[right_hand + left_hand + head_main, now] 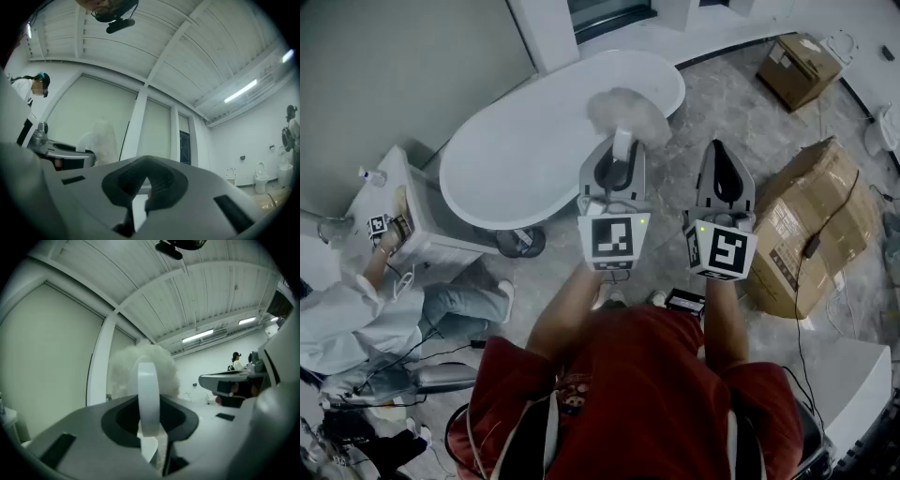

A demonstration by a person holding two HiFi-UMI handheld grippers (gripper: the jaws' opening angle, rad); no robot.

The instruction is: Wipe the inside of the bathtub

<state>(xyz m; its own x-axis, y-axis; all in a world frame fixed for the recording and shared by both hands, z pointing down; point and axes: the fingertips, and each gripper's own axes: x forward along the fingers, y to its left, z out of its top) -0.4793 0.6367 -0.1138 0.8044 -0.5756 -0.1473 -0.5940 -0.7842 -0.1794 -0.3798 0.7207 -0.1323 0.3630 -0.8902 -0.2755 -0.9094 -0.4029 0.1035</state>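
Observation:
The white oval bathtub (516,150) stands on the marble floor, ahead of me and to the left. My left gripper (621,150) is shut on the flat white handle (149,394) of a fluffy white duster (626,114), whose head sits over the tub's near right rim in the head view. The left gripper view looks up at the ceiling, with the duster (145,364) rising above the jaws. My right gripper (719,150) is held beside it to the right, over the floor, shut with nothing in it (144,187). The duster (101,138) also shows at the left of the right gripper view.
A large cardboard box (811,225) lies close on the right and a smaller one (802,66) farther back. A seated person (356,328) is at the left beside a white cabinet (412,216). A small black box (684,302) lies by my feet. A white block (853,394) stands at the lower right.

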